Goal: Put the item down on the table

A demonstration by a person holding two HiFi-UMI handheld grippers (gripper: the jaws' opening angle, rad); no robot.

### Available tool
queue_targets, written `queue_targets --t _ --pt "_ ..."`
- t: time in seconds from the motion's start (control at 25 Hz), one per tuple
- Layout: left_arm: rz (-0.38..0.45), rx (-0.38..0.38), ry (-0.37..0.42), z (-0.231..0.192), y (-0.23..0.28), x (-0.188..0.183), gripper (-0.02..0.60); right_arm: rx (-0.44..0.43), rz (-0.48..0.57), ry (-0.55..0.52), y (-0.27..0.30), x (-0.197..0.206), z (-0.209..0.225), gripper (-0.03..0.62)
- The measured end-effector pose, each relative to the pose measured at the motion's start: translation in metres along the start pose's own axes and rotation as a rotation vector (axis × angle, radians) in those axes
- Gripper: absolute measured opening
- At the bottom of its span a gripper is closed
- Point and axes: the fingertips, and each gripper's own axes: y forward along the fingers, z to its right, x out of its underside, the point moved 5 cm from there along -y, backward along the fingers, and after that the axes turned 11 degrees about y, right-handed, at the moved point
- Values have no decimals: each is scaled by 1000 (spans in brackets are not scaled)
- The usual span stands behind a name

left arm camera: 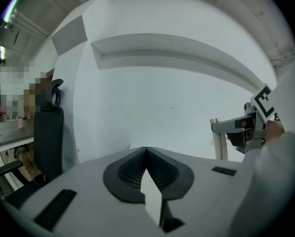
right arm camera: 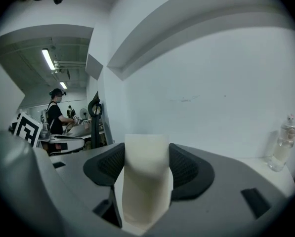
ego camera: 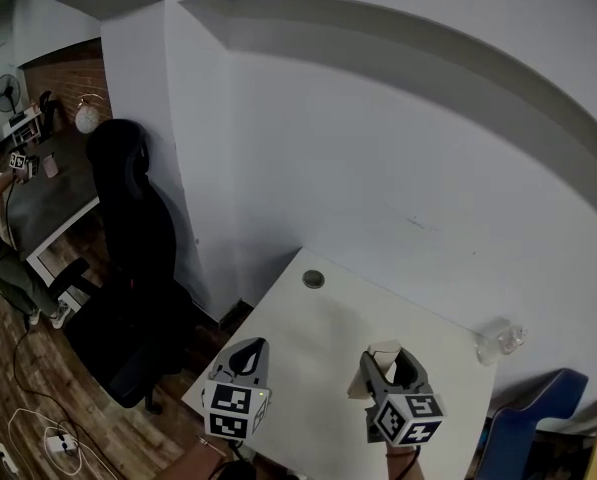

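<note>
**Item held over the table, not yet set down**

The white table takes up the middle of the head view, its far edge against the wall. A black office chair stands off its left side.

Both grippers hang over the table's near edge. The right gripper is clamped on the item, a pale cream block that fills the gap between its two dark pads and sticks out past them. The left gripper has its jaws pressed together with nothing between them.

A clear bottle stands at the table's right corner, and a small round disc lies at its far corner.

As I judge it, nothing of the task is done. What is left is to lower the block to the bare tabletop, release it and draw away.
</note>
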Motion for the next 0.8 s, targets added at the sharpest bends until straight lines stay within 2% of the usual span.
queue_targets --t 0.24,0.48,0.8 --pt "-10 -36 1 -20 7 11 15 -67 -31 -86 37 -3 -11 295" --pt "-37 -64 -35 -36 21 25 15 -116 -57 -126 73 -3 -17 295" --pt "-47 -76 -39 -49 41 38 15 -160 -78 -179 117 3 -19 295"
